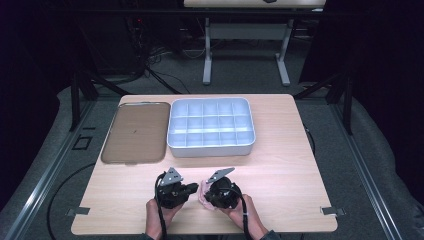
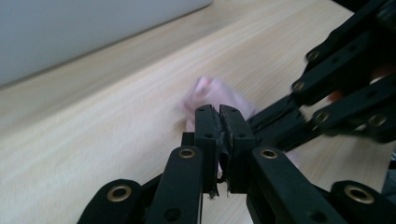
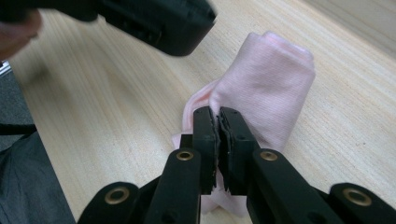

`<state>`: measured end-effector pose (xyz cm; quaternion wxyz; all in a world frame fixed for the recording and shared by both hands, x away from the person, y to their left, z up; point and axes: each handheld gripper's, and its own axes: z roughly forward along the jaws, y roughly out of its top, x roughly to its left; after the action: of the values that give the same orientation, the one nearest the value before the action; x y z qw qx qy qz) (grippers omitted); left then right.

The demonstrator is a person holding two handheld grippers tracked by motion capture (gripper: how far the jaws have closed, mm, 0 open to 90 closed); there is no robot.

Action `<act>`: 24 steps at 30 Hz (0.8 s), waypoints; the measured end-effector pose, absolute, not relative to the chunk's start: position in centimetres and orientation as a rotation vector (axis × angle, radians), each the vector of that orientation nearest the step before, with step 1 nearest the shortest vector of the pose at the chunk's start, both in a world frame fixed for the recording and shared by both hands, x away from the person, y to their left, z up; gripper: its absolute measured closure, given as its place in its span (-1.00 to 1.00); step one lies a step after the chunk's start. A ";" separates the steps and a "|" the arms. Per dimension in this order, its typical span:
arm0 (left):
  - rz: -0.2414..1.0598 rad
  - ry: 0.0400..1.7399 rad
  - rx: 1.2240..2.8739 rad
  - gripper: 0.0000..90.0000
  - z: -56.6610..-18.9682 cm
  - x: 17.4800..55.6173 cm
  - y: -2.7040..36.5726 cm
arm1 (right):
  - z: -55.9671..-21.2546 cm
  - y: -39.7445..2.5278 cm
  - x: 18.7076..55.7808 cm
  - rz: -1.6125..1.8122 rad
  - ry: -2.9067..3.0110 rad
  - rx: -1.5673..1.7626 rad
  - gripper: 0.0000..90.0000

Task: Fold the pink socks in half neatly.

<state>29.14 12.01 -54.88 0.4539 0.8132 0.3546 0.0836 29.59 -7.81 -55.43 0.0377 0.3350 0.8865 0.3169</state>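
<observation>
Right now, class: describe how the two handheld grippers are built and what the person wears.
Both the left gripper and the right gripper are black, with linked bars joined by brass-coloured rivets. Each carries a grey three-cornered plate and trails a black cable. Dark sleeve cuffs show at the wrists.

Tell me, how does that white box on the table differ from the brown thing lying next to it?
The white box has raised walls and is split into many small compartments; the brown tray lid lies flat, with no divisions. The box is pale and opaque looking, the lid dark and tinted. The box sits at the table's middle, the lid to its left. Both are rounded rectangles of similar length, side by side on the wooden table.
</observation>
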 end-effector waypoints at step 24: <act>0.099 0.879 2.109 0.99 -56.8 32.0 9.1 | -55.0 -7.9 27.3 0.961 2.690 0.926 0.81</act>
<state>31.99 9.06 -56.81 0.4142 0.8393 0.3499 0.0393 27.29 -7.95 -55.04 0.0692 0.3075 0.8937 0.3194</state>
